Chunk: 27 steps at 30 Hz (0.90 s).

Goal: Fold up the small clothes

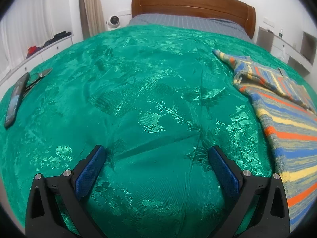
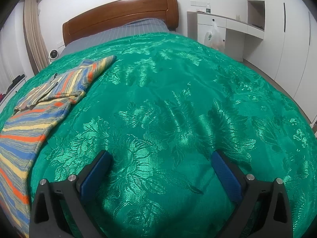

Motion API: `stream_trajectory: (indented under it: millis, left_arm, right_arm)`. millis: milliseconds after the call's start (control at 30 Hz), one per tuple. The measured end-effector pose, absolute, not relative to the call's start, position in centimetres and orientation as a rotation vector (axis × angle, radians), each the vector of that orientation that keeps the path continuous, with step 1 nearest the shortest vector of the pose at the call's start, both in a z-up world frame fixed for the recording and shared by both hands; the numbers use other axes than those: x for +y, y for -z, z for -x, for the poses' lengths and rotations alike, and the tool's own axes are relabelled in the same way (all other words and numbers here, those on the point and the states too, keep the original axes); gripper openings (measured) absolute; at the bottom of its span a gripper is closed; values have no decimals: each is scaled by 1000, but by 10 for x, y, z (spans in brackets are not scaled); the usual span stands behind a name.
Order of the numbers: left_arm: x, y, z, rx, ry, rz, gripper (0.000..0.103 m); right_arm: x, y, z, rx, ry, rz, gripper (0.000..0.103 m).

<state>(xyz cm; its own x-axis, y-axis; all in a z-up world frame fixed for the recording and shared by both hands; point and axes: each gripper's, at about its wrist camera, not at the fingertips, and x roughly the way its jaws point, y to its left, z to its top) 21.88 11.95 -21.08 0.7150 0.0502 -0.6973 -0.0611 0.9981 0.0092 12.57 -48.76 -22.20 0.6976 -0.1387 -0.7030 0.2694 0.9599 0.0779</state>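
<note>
On the far left of a bed spread with a green floral bedspread [image 1: 150, 91], a dark phone [image 1: 16, 99] lies flat beside what appear to be small scissors [image 1: 40, 76], though the fisheye edge blurs them. The left gripper [image 1: 157, 154] hovers over bare bedspread near the foot of the bed, its blue-padded fingers [image 1: 90, 173] spread wide with nothing between them. To its right lies the striped knitted sweater [image 1: 287, 123], banded in blue, orange, yellow and grey, one sleeve folded across its body and the other reaching toward the wooden headboard [image 1: 193, 6]. Right of the sweater, the right gripper [image 2: 161, 158] also hangs over empty bedspread, fingers [image 2: 97, 175] wide apart and holding nothing. A plastic bag [image 2: 214, 37] hangs on the white cabinet [image 2: 210, 22] at far right.
</note>
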Motion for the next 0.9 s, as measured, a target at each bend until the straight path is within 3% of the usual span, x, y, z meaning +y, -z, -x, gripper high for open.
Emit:
stream_trajectory:
  millis: [900]
  left_arm:
    - [118, 210, -216, 760, -72, 7, 103]
  right_arm:
    - [-490, 221, -120, 741, 216, -191, 101]
